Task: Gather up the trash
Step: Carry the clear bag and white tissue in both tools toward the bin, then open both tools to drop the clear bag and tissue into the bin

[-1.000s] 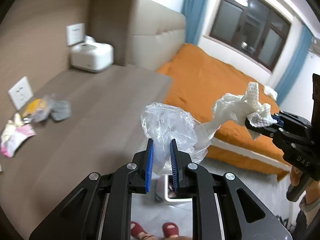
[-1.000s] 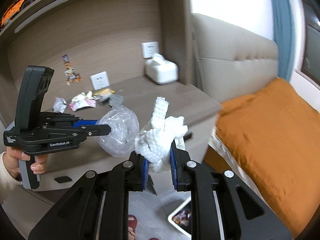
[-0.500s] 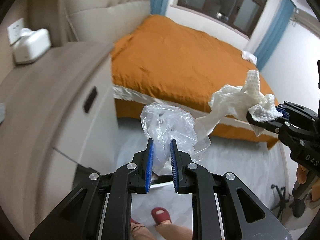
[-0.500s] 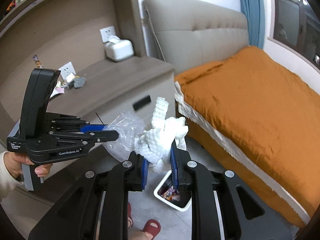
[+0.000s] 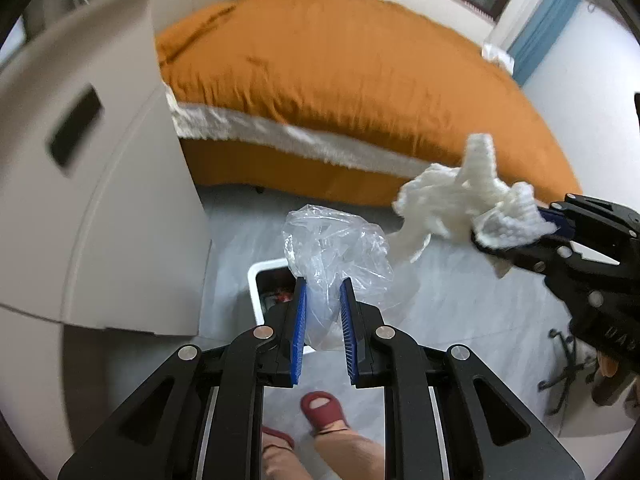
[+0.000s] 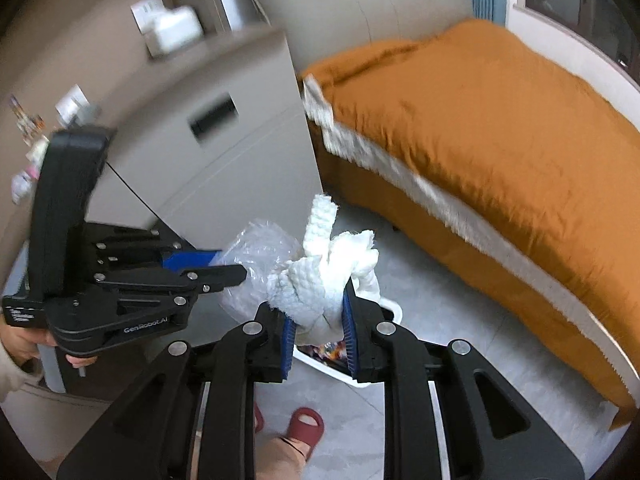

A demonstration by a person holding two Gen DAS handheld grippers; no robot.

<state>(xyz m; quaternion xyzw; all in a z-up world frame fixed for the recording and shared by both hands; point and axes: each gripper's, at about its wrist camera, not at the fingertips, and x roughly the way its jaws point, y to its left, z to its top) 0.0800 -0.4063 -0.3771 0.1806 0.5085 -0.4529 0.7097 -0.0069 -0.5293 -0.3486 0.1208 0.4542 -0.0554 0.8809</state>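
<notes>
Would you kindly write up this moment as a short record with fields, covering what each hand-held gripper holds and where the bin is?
left hand-held gripper: shut on clear plastic bag
right hand-held gripper: shut on white paper towel
bin: white, on the floor below both grippers, trash already inside
surroundings: orange bed, beige cabinet
task stage: both items held above the bin, not yet released
</notes>
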